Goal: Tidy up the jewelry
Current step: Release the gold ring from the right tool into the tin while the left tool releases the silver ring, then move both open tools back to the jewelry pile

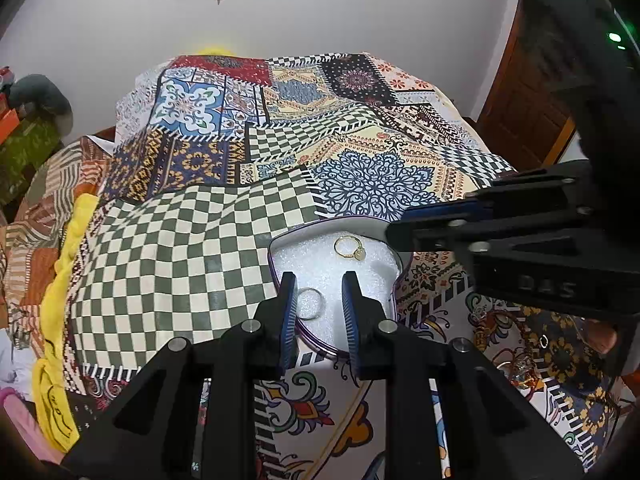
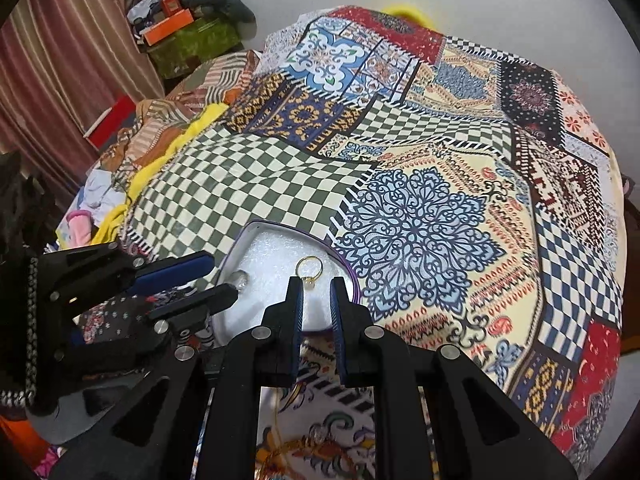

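Observation:
A purple-rimmed box (image 1: pixel 394 280) (image 2: pixel 352 276) lined with white foam lies on the patterned bedspread. On the foam rest a gold ring (image 1: pixel 349 248) (image 2: pixel 309 269) and a silver ring (image 1: pixel 310 303) (image 2: pixel 242 279). My left gripper (image 1: pixel 319 280) (image 2: pixel 220 276) hovers over the box with its jaws partly apart. The silver ring lies between them, beside the left finger, and is not pinched. My right gripper (image 2: pixel 317 284) (image 1: pixel 394 234) is shut on nothing, its tips just short of the gold ring.
The patchwork bedspread (image 1: pixel 192 264) covers the whole bed. More loose jewelry (image 1: pixel 516 368) lies on it near the right gripper's base, and a gold chain (image 2: pixel 280 440) runs under that gripper. Yellow cloth (image 1: pixel 60 280) and piled clothes line the left edge.

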Demonstrator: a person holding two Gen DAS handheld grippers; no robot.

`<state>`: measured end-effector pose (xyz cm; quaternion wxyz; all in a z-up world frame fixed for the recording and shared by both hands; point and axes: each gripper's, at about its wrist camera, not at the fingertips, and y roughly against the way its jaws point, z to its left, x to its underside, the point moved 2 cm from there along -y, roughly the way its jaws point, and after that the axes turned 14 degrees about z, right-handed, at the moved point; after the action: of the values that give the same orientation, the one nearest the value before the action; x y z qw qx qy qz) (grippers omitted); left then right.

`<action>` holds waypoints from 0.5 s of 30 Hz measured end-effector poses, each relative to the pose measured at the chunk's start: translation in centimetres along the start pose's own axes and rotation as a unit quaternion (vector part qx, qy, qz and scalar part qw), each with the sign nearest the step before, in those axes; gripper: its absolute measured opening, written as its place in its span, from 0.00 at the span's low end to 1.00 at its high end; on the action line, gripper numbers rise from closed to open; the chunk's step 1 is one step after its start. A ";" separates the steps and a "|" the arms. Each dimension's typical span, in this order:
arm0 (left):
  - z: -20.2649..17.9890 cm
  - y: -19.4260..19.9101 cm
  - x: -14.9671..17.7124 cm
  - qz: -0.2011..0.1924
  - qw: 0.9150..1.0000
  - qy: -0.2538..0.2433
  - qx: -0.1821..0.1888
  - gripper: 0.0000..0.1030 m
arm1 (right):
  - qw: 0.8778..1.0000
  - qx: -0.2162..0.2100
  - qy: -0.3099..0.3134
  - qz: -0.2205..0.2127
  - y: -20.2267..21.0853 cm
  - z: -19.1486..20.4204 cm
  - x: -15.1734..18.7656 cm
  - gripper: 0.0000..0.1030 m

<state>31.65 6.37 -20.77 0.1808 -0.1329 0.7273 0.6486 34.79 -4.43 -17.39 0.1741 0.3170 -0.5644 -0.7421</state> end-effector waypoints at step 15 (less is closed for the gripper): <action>-1.2 7.0 2.1 -0.046 0.999 0.008 -0.016 0.30 | 0.995 0.045 -0.004 -0.083 7.0 2.9 4.9 0.36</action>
<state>26.65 6.12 -15.29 0.2028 -0.1743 0.7111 0.6502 28.52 -7.47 -11.68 0.0950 0.3676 -0.5693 -0.7292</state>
